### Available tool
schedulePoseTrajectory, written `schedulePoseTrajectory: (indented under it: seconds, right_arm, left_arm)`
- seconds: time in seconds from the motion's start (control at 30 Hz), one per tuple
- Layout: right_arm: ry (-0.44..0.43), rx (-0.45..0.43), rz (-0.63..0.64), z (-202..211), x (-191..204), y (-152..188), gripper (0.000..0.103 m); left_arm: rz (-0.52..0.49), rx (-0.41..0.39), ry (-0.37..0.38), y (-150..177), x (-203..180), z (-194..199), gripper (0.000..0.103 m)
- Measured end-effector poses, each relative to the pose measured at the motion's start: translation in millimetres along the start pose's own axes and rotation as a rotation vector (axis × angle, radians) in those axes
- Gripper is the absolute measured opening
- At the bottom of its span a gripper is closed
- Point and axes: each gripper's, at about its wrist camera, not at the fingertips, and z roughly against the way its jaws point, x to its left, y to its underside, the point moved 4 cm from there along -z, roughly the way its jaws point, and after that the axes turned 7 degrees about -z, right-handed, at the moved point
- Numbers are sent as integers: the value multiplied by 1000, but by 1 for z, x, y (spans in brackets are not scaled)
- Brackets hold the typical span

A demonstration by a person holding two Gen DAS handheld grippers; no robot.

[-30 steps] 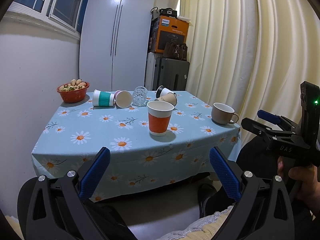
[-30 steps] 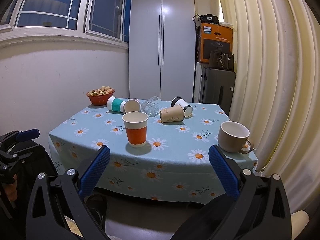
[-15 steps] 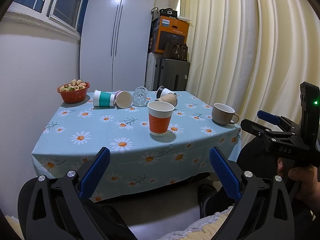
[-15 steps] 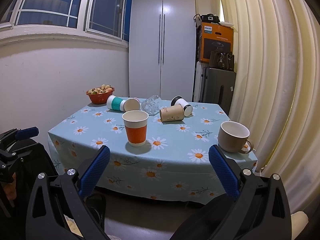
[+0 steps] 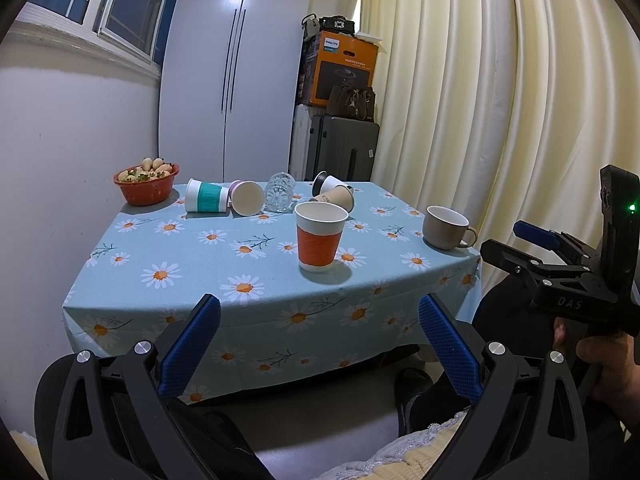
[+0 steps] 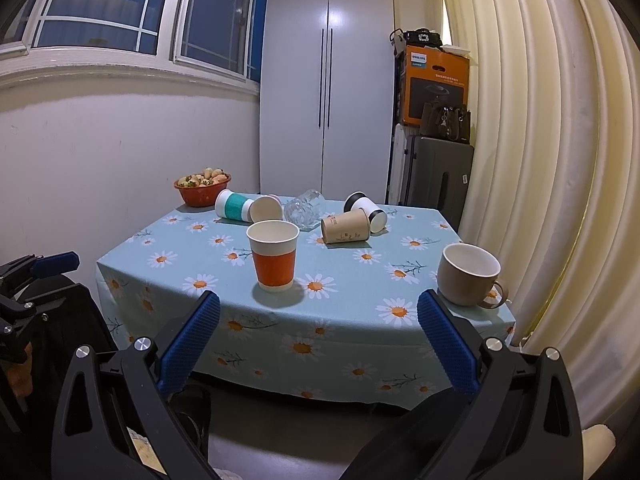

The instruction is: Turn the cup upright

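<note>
An orange-banded paper cup (image 5: pixel 321 239) (image 6: pixel 273 255) stands upright near the table's front. At the back, several cups lie on their sides: a teal-banded cup (image 5: pixel 207 195) (image 6: pixel 233 205), a pink cup (image 5: pixel 247 198) (image 6: pixel 266 208), a clear glass (image 5: pixel 279 191) (image 6: pixel 305 207), a brown paper cup (image 5: pixel 336 198) (image 6: pixel 345 227) and a black-and-white cup (image 5: pixel 329 184) (image 6: pixel 368 208). A beige mug (image 5: pixel 447 227) (image 6: pixel 470 275) stands upright at the right. My left gripper (image 5: pixel 319 348) and right gripper (image 6: pixel 318 344) are open and empty, held below and short of the table's front edge.
The table (image 5: pixel 192 264) (image 6: pixel 360 320) has a blue daisy cloth. A red bowl of fruit (image 5: pixel 146 183) (image 6: pixel 203 189) sits at its back left. A wall is left, curtains right, and a wardrobe, suitcase and box behind.
</note>
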Motion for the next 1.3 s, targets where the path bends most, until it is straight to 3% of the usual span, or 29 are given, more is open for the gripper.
schedulePoseTrajectory:
  seconds: [1.3]
  right_arm:
    - [3,2,12,-1,2,0,98]
  left_arm:
    - [-1,-1,2,0,-5,-1,97]
